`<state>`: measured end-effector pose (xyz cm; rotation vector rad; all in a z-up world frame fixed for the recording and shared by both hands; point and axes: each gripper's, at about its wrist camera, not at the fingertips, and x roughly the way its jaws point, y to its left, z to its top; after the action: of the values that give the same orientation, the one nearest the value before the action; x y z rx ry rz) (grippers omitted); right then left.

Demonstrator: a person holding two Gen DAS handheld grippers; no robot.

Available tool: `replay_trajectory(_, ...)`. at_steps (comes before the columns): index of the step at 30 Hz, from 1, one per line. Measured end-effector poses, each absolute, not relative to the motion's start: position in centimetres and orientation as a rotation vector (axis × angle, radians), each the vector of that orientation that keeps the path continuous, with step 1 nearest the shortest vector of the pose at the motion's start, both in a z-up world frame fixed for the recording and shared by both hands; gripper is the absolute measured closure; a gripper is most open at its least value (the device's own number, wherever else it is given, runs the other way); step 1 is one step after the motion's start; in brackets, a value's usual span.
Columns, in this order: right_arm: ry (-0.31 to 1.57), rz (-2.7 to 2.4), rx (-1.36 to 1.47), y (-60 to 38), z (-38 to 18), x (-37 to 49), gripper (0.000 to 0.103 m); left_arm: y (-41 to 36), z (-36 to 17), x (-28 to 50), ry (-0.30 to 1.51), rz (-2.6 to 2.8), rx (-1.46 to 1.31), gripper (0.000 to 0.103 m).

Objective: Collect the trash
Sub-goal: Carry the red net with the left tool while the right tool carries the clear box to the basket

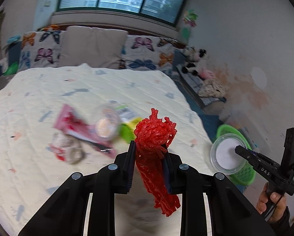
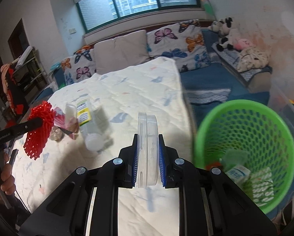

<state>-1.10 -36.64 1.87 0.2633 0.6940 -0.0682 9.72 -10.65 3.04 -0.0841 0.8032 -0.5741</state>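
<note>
My left gripper (image 1: 150,147) is shut on a red foam net sleeve (image 1: 156,135), held above the bed; it also shows in the right wrist view (image 2: 39,125). My right gripper (image 2: 148,137) is shut on a clear round plastic lid (image 2: 148,149), held on edge; the lid also shows in the left wrist view (image 1: 228,151). A green mesh trash basket (image 2: 245,149) sits to the right of the bed with some trash inside. A clear plastic bottle (image 2: 91,123), a pink wrapper (image 1: 76,125) and other scraps lie on the quilt.
The white quilt (image 1: 88,90) covers the bed, with butterfly pillows (image 1: 145,51) and a beige cushion (image 1: 93,45) behind. Plush toys (image 2: 225,35) and a blue mat (image 2: 215,82) lie to the right, by the wall. A dark shelf (image 2: 19,74) stands at left.
</note>
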Motion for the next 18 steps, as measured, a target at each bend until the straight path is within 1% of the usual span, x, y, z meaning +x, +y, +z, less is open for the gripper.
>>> replay_trajectory(9, 0.685, -0.158, 0.267, -40.8, 2.3, -3.8, 0.084, -17.8, 3.4, 8.5, 0.823, -0.691, -0.041, 0.079)
replay_trajectory(18, 0.699, -0.234, 0.292, -45.1, 1.4, -5.7, 0.084, -23.5, 4.4, 7.2, 0.821, -0.771, 0.009, 0.079)
